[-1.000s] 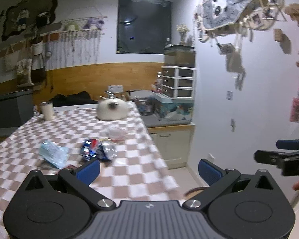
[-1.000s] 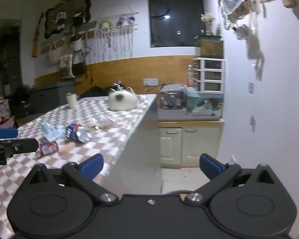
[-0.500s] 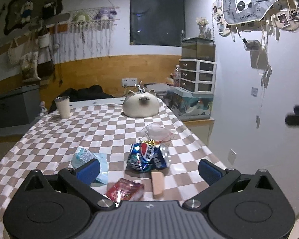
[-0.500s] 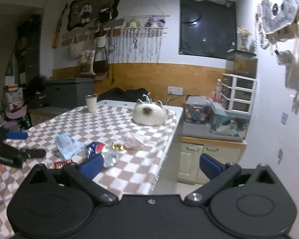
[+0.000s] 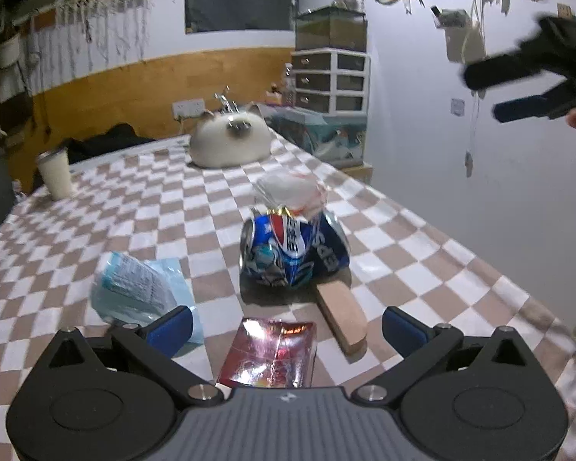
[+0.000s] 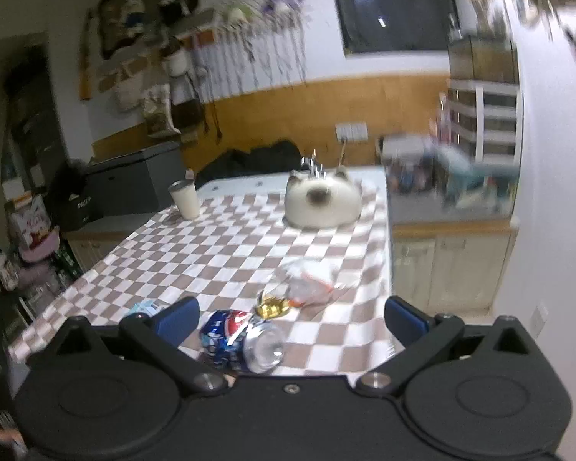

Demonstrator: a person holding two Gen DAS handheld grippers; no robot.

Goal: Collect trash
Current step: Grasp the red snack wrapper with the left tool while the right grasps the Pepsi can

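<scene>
Trash lies on the checkered table (image 5: 134,207): a crushed blue can (image 5: 293,247), a clear plastic wrapper (image 5: 290,192) behind it, a pale blue packet (image 5: 138,288), a shiny red wrapper (image 5: 270,353) and a tan block (image 5: 341,317). My left gripper (image 5: 286,326) hangs open just above the red wrapper, holding nothing. The right gripper (image 6: 292,319) is open over the table's near edge, with the crushed can (image 6: 242,340) and a gold foil scrap (image 6: 272,307) between its fingers' span. Its fingers (image 5: 526,109) also show at the upper right of the left wrist view.
A white cat-shaped holder (image 5: 230,140) and a lidded cup (image 5: 55,173) stand at the table's far end. Right of the table are a low cabinet (image 6: 449,265), a fish tank and plastic drawers (image 5: 332,80). A dark bin (image 6: 134,184) sits to the left.
Both grippers have swung toward the table and come closer to the trash. The left one now hovers over the red wrapper; the right one sits higher beside it.
</scene>
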